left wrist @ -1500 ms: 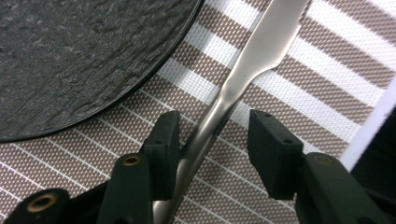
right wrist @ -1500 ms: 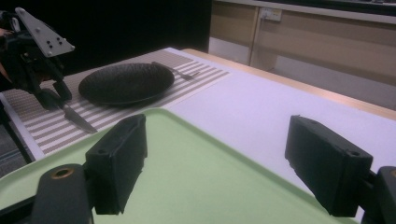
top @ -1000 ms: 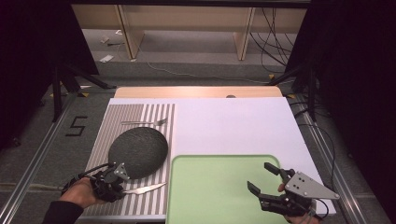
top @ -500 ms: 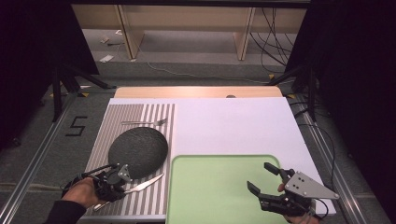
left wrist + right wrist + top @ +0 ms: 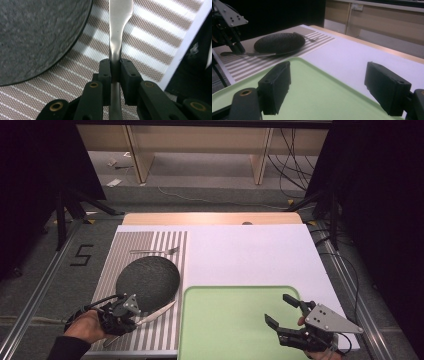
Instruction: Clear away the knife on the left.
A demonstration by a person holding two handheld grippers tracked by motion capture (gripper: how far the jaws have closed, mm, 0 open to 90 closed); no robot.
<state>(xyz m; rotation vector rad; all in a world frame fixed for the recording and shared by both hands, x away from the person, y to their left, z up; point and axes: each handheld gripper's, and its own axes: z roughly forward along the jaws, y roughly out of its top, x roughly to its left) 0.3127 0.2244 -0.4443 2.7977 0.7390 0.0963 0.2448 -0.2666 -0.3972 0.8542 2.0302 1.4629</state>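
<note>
The knife (image 5: 117, 35) blade runs off the frame's top edge.

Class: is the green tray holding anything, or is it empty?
Empty: the green tray shows bare surface throughout; the right gripper hovers open over its corner.

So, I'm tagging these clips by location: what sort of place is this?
Likely a lab or recording workspace staged as a dining setup: a striped placemat with dark plate, a metal-railed table, loose cables on the floor.

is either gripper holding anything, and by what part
The left gripper clamps the knife by its handle; the right gripper is open and empty above the green tray.
</note>
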